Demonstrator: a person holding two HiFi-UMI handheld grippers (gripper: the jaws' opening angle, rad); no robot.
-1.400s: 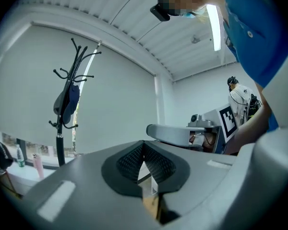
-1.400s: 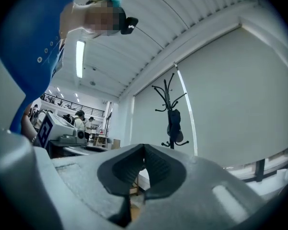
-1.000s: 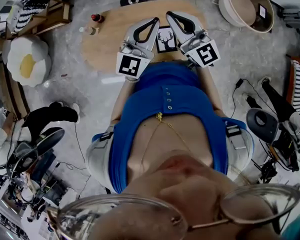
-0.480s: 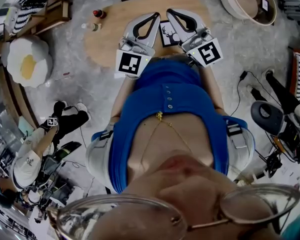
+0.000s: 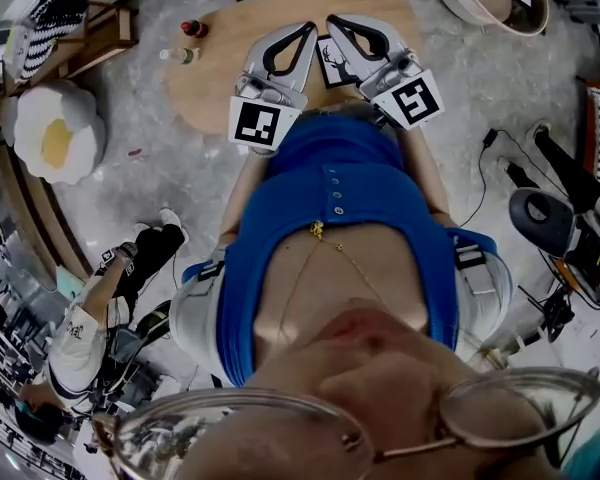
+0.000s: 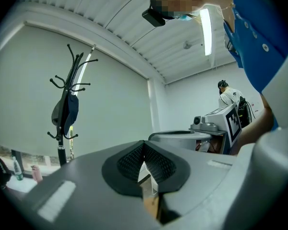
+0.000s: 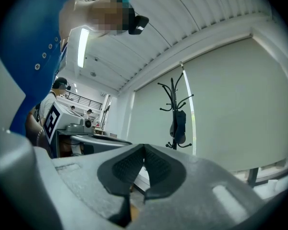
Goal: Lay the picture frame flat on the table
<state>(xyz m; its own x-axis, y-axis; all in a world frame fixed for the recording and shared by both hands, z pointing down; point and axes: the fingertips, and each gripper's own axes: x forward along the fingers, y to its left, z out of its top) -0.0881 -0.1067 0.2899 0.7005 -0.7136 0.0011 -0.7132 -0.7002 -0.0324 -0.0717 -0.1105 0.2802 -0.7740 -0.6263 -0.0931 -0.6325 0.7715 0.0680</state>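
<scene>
Head view has the left gripper [image 5: 302, 34] and the right gripper [image 5: 338, 24] held side by side over the wooden table [image 5: 210, 93], their tips close together. Each gripper view shows its fingers pressed shut with nothing between them. The picture frame [image 5: 332, 64], showing a deer print, sits just on the person's side of the fingertips, in the gap between the two gripper bodies. Whether it lies flat or leans cannot be told. A small red-capped bottle [image 5: 190, 31] stands well left of the left fingers.
</scene>
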